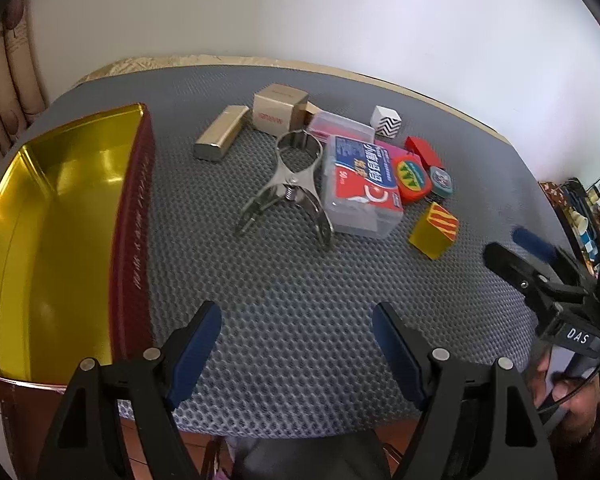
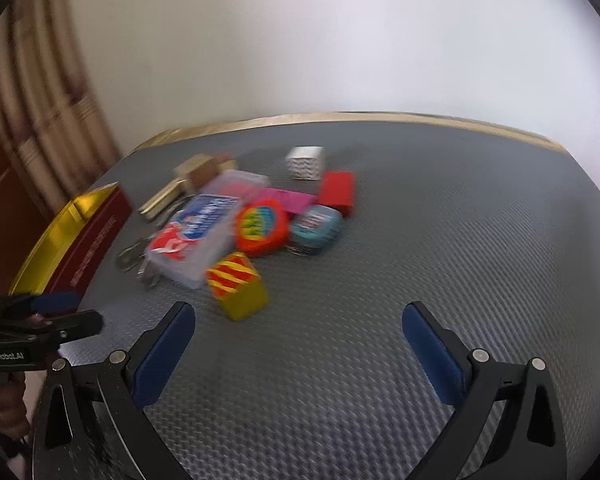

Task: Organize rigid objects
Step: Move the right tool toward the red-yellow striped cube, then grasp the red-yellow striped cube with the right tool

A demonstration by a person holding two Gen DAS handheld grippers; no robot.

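Note:
A pile of small rigid objects lies mid-mat: a metal clamp (image 1: 288, 184), a clear floss-pick box (image 1: 360, 184) (image 2: 196, 236), a yellow block with red stripes (image 1: 434, 230) (image 2: 238, 286), a round orange case (image 1: 412, 178) (image 2: 262, 226), a teal case (image 2: 316, 228), a red box (image 2: 338, 192), a zigzag cube (image 1: 387, 121) (image 2: 306, 162), a gold bar (image 1: 221, 137) and a beige box (image 1: 278, 112). An open red tin with a gold inside (image 1: 60, 220) (image 2: 80, 236) stands at the left. My left gripper (image 1: 296, 352) is open and empty near the mat's front edge. My right gripper (image 2: 298, 348) is open and empty, short of the yellow block.
A grey textured mat (image 1: 300, 280) covers the table, with a white wall behind. The right gripper also shows at the right edge of the left wrist view (image 1: 540, 268). The left gripper shows at the left edge of the right wrist view (image 2: 48, 316). A curtain (image 2: 32, 120) hangs at the left.

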